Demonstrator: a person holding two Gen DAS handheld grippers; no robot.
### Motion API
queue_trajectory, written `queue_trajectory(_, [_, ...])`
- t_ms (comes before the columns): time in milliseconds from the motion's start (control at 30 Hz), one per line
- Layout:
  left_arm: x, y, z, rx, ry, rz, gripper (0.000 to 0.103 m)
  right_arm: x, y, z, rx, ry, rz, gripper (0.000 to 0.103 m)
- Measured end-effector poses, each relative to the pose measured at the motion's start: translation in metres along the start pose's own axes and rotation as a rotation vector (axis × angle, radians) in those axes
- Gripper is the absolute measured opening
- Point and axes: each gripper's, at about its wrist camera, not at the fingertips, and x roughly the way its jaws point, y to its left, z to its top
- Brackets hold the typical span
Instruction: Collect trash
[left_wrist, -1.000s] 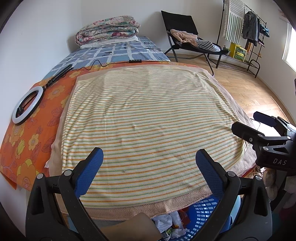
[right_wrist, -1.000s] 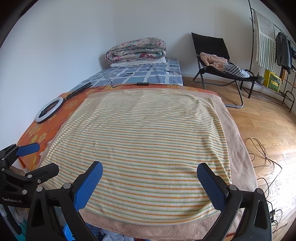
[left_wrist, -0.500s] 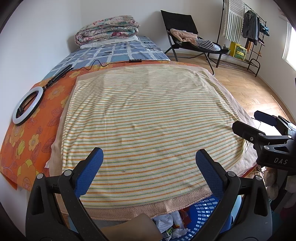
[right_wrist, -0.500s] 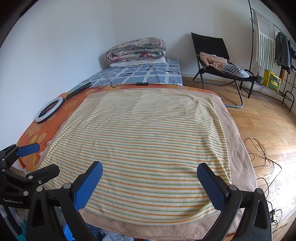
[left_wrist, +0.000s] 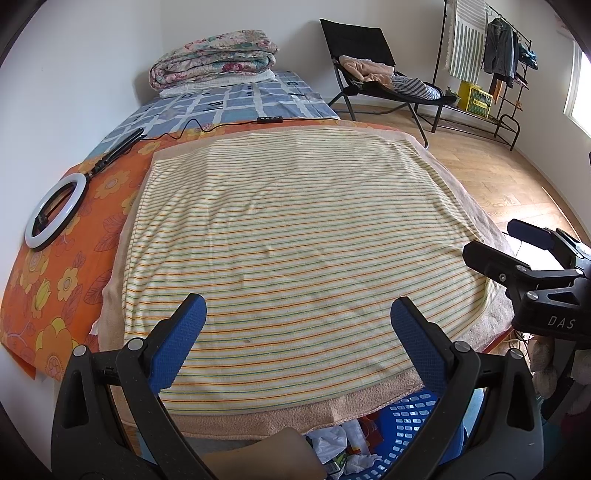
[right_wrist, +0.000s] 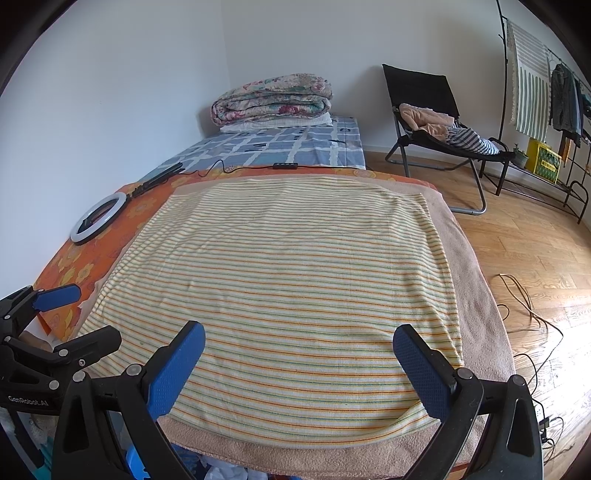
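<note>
Left wrist view showed us the trash (left_wrist: 338, 448) in a blue basket (left_wrist: 410, 424), seemingly just below the left gripper (left_wrist: 297, 325); both it and the right gripper (right_wrist: 299, 350) gaped empty.

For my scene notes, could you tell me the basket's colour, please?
The perforated basket is blue, clearest in the left wrist view.

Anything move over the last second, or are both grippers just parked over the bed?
Nothing visibly changed. Both the left gripper and the right gripper stay open and empty over the striped blanket, and the blue basket of trash sits below the bed edge as before.
</note>
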Motion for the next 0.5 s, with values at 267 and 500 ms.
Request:
queue_trajectory(267, [0.0003,0.0000,-0.0001,0.001,0.000,0.001,0.102,0.0008,0.0006,-0.0010,-0.001,0.004,0.000,0.103])
queue_trajectory(500, [0.0000,0.0002,-0.0003,0.005,-0.006,0.005,0.102,0.0019,0.0022,-0.0036,-0.005,0.007,0.001,0.103])
